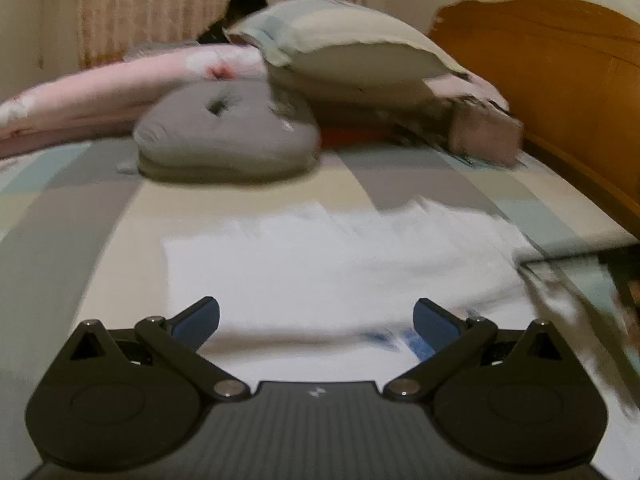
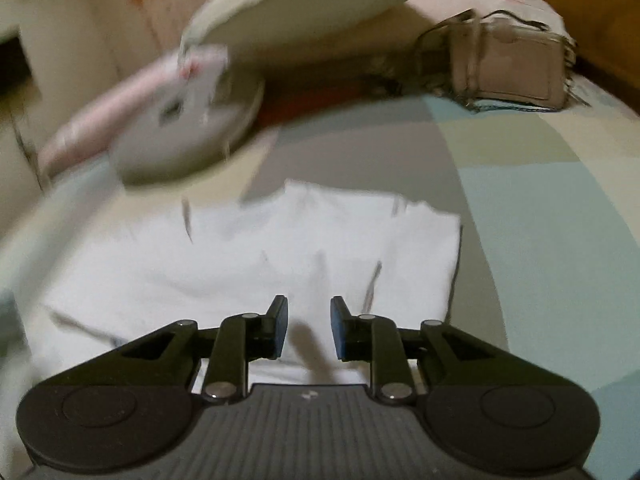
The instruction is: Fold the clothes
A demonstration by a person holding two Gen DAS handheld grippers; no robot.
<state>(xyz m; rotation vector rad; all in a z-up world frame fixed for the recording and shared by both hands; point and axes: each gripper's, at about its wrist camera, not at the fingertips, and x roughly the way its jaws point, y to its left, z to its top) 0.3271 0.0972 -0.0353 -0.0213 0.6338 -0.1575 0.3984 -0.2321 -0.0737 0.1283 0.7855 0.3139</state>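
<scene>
A white garment (image 1: 320, 264) lies folded flat on the striped bed sheet (image 1: 100, 208), blurred in both views. My left gripper (image 1: 316, 320) hovers over its near edge, jaws wide apart with nothing between them. A small blue print (image 1: 400, 340) shows on the cloth near the left gripper's right finger. In the right wrist view the same white garment (image 2: 248, 256) spreads out below my right gripper (image 2: 309, 328). Its jaws stand a narrow gap apart, and only the cloth lying beneath shows through the gap.
Behind the garment lie a grey round cushion (image 1: 228, 136), a pale pillow (image 1: 344, 44), a pink quilt (image 1: 100, 92) and a beige bag (image 2: 512, 76). A wooden headboard (image 1: 560, 72) runs along the right. A dark object (image 1: 580, 276) intrudes at the right edge.
</scene>
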